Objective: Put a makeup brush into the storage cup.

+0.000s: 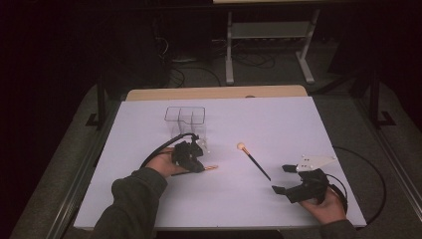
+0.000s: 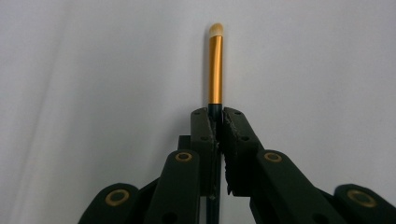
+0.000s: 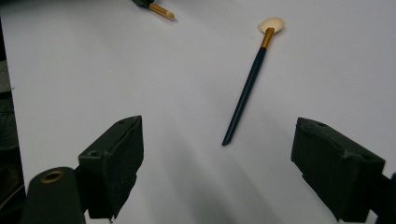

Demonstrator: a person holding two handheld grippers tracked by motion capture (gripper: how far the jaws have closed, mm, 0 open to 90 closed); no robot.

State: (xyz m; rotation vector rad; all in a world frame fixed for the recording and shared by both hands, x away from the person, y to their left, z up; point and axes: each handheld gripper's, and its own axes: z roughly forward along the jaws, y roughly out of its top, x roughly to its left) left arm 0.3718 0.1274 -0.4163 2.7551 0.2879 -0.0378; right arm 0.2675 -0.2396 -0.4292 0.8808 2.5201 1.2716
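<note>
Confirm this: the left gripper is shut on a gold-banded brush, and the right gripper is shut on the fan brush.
Not quite. The right gripper is open: in the right gripper view its jaws stand wide apart, and the fan brush lies loose on the white table ahead of them. The left gripper is indeed shut on the gold-banded brush.

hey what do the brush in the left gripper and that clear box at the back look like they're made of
Held brush: the gold band looks like brushed metal, with a satin sheen; the pale tip looks like soft bristle or foam; the dark handle could be painted wood or plastic. Clear box: see-through with glossy edges, probably acrylic rather than glass.
</note>
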